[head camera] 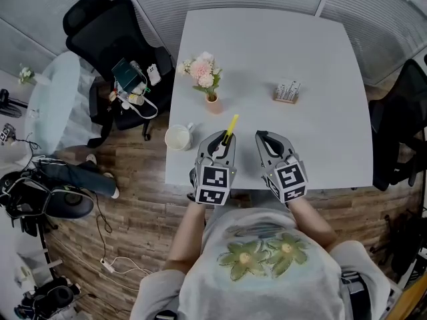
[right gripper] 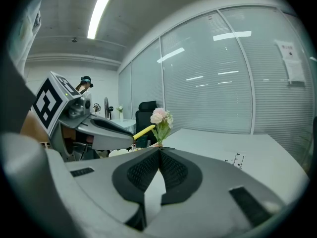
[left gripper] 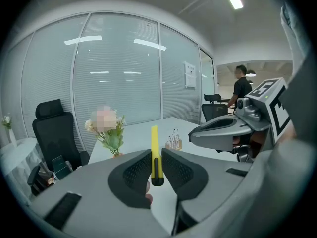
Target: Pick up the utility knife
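Note:
The yellow utility knife (head camera: 231, 127) sticks out forward from my left gripper (head camera: 221, 143), lifted off the white table (head camera: 320, 79). In the left gripper view the jaws are shut on the knife (left gripper: 155, 152), its black end between the pads and its yellow body pointing up and away. My right gripper (head camera: 268, 143) hovers beside it at the table's near edge, jaws closed together with nothing between them (right gripper: 159, 158). In the right gripper view the knife (right gripper: 144, 131) pokes out past the left gripper's body.
A small vase of pink flowers (head camera: 205, 79) and a white mug (head camera: 178, 137) stand at the table's left side. A small wooden holder (head camera: 287, 91) sits toward the middle. Black office chairs (head camera: 110, 35) flank the table; a person stands far off (left gripper: 241, 86).

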Tool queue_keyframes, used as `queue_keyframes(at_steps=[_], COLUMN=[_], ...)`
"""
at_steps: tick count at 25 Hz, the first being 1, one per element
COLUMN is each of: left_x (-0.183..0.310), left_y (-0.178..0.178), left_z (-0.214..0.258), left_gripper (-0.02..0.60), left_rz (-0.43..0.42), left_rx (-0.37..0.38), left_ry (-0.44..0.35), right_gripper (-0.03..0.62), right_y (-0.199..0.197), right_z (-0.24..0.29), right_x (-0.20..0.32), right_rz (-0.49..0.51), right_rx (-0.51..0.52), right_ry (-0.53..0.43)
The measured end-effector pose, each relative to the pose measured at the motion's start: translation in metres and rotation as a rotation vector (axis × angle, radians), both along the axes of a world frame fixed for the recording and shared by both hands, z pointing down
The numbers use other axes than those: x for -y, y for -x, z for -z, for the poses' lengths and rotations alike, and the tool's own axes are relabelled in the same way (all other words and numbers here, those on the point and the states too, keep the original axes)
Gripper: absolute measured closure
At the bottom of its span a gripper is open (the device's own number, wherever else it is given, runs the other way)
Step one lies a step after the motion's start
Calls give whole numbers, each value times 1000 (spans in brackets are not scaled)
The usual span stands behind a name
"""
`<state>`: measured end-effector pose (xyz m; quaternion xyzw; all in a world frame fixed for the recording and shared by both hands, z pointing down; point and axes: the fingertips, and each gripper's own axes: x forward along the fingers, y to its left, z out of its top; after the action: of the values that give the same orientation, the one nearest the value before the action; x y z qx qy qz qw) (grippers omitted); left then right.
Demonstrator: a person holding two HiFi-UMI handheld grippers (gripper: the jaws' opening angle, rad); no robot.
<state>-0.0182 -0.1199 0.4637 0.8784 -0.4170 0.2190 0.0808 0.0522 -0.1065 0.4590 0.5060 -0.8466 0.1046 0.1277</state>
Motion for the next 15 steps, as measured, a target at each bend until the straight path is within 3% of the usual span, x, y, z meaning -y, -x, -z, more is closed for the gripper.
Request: queue_keyframes(at_steps=[15], left_x=[2], left_y=[2], left_z=[32], left_gripper=[515], left_rz=[-51], left_rx=[-38], left_ry=[-78], right_gripper=[589], right_y=[9], right_z=[6], right_x=[-4], right_rz=[-11], right_rx=[19], right_ry=[-22])
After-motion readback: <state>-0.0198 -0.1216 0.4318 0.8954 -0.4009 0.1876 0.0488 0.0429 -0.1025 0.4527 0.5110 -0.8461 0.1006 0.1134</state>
